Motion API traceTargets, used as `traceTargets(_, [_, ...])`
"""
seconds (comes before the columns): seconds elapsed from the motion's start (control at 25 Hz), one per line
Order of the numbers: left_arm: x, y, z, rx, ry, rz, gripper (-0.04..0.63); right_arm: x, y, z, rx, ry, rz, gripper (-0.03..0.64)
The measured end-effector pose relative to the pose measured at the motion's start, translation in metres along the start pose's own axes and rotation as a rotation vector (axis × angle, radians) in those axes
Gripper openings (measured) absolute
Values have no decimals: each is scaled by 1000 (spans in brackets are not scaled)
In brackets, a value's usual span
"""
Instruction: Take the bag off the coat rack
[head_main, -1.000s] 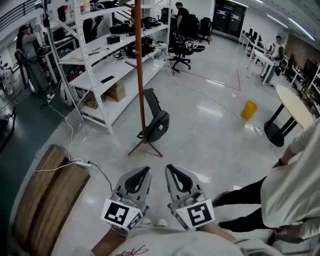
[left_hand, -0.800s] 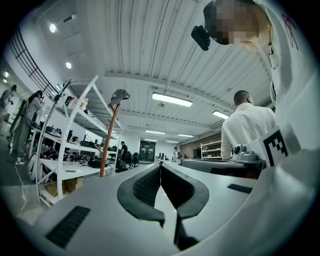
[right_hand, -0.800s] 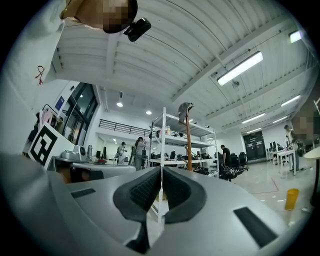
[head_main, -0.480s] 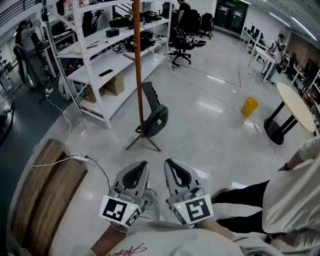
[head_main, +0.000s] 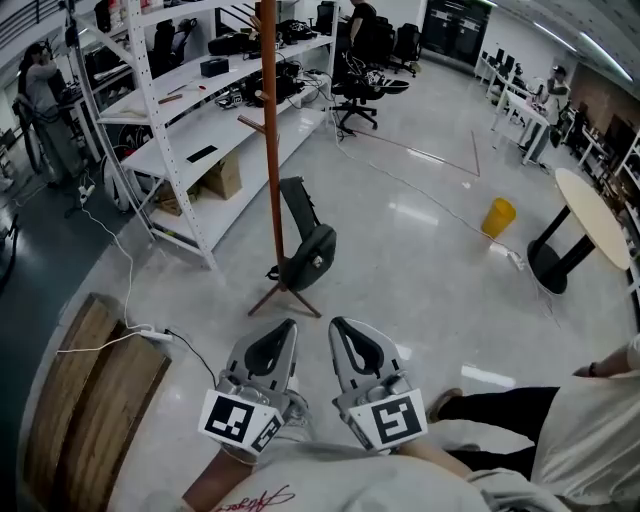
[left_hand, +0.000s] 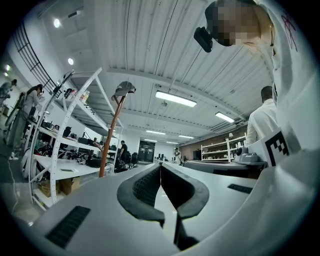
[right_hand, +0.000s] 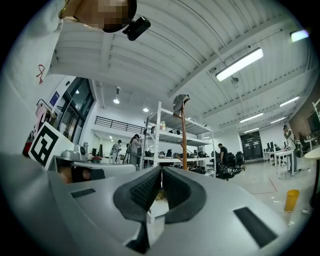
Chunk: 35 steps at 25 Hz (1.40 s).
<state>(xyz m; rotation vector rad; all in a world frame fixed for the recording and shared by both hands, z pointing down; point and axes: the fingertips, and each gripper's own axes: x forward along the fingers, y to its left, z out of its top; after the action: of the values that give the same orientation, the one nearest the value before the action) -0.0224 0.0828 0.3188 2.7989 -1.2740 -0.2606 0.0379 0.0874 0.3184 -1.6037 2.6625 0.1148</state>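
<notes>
Glossy pale floor; white shelves stand left, a round table and yellow bin right; strip lights cross the ribbed ceiling.

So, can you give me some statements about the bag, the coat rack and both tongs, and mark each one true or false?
1. The bag sits low against the coat rack. True.
2. The left tongs and the right tongs are open. False: both are shut and hold nothing.
3. The tongs touch the bag. False: they are well short of it.
4. A yellow bin stands on the floor. True.
5. A cap lies on the floor. False: it sits on top of the coat rack.
</notes>
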Motion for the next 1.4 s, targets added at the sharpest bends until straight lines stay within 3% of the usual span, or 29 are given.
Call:
traceTargets(0.4, [93, 105, -6, -19, 24, -36, 18, 128, -51, -18, -4, 46, -50, 20])
traceTargets(0.76, [163, 180, -9, -17, 66, -71, 18, 227, -88, -24, -33, 28, -61, 20])
traceTargets(1.08, [202, 208, -40, -81, 145, -106, 20, 255, -115, -40, 11, 67, -109, 20])
traceTargets(1.28, [225, 233, -75, -109, 201, -59, 25, 270, -128, -56, 45, 89, -118, 20])
traceTargets(1.32, [229, 237, -83, -127, 218, -50, 51, 273, -132, -60, 32, 101, -114, 20])
traceTargets(1.4, [240, 244, -101, -163, 243, -44, 175, 279, -139, -70, 36, 125, -114, 20])
